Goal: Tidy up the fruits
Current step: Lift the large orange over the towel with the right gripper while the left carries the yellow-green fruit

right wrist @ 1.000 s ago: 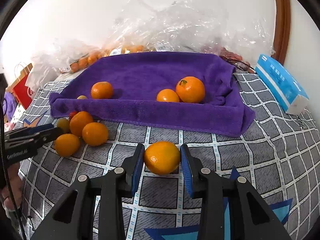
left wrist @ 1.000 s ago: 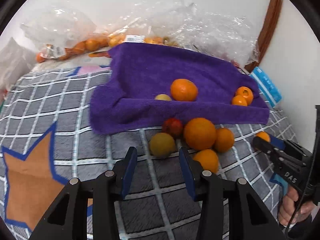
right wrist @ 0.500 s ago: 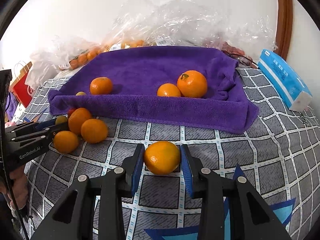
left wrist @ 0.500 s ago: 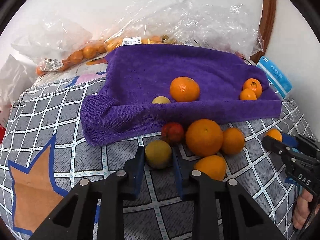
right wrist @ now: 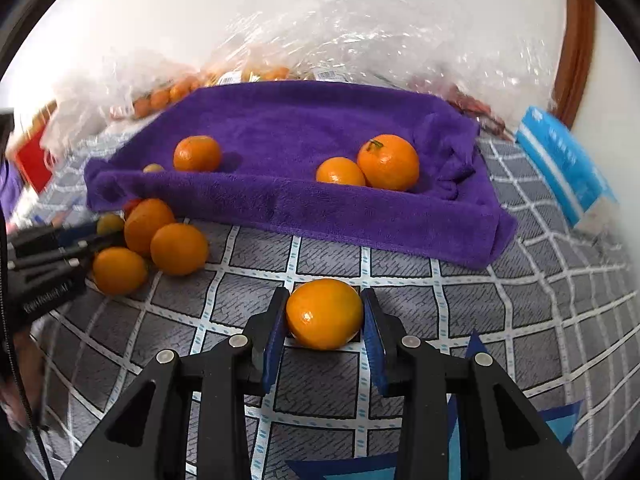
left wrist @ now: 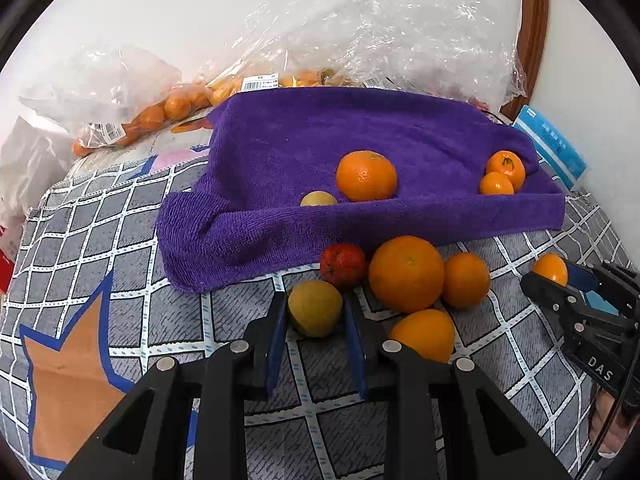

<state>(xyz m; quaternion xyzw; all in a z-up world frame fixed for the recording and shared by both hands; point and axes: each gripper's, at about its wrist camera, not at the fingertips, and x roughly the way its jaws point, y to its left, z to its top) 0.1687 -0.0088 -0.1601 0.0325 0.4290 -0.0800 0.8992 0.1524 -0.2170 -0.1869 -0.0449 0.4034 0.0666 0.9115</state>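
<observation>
My left gripper [left wrist: 315,309] is shut on a yellow-green fruit [left wrist: 315,307] on the checked cloth. Beside it lie a red fruit [left wrist: 343,265], a large orange [left wrist: 406,274] and two smaller oranges [left wrist: 466,279]. My right gripper [right wrist: 324,314] is shut on an orange [right wrist: 324,314], just above the cloth. The purple towel [left wrist: 320,152] holds an orange [left wrist: 366,176], a small yellow fruit [left wrist: 318,199] and two oranges at its right end [left wrist: 505,170]. The towel also shows in the right wrist view [right wrist: 304,136].
Plastic bags of fruit [left wrist: 168,104] lie behind the towel against the wall. A blue tissue pack [right wrist: 560,160] sits right of the towel. A red object [right wrist: 34,160] is at the far left. A wooden frame [left wrist: 532,32] stands at the back right.
My left gripper moved forward and closed on the yellow-green fruit. My right gripper kept its hold on the orange and shifted slightly towards the towel.
</observation>
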